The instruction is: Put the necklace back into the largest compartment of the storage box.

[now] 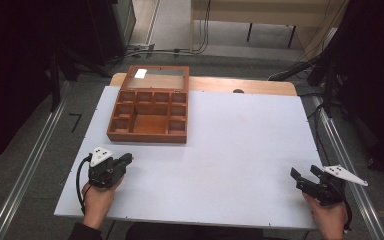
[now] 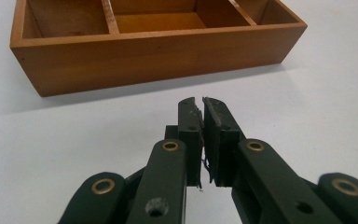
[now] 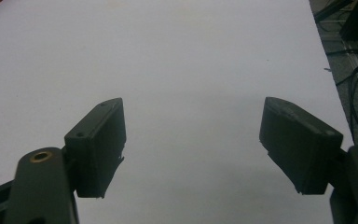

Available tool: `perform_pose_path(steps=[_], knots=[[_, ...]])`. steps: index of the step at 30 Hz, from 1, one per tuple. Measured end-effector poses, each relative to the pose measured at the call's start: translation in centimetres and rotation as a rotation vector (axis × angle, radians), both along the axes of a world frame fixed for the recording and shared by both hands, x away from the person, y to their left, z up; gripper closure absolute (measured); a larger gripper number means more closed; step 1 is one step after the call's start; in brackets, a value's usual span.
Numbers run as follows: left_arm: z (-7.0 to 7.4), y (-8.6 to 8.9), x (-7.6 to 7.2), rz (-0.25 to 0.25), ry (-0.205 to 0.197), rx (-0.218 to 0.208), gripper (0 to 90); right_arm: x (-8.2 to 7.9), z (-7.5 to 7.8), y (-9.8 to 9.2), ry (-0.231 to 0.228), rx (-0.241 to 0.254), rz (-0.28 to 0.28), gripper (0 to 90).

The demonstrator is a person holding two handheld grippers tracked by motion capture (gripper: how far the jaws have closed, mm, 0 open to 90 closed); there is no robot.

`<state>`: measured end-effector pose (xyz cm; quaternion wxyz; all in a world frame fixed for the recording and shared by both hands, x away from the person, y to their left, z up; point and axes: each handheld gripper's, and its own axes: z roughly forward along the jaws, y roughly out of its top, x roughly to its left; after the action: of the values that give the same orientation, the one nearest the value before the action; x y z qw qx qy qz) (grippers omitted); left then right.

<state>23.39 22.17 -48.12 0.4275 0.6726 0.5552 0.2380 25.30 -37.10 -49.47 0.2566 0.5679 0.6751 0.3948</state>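
While the left tool [image 2: 201,105] rests with jaws together near the wooden box [image 1: 149,104], nothing sits between them. The right tool [image 3: 191,140] stands with jaws wide apart over the bare white desk [image 1: 230,145].

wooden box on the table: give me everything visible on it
The wooden box looks like reddish-brown wood, open, its glass-panelled lid tipped back at the far side. Inside, dividers form small compartments around one larger middle one; all look empty. It rests flat on the white table, toward the far left. Nothing touches it: the left tool, shut, sits short of its near wall.
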Motion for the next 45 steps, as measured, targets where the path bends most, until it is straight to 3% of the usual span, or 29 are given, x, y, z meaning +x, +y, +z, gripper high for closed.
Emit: perform_pose_path(steps=[45], knots=[[1.1,-0.5,2.4,0.025,-0.024,-0.004,85.7,0.3,-0.1,0.3,0.005,-0.011,0.006,21.0]])
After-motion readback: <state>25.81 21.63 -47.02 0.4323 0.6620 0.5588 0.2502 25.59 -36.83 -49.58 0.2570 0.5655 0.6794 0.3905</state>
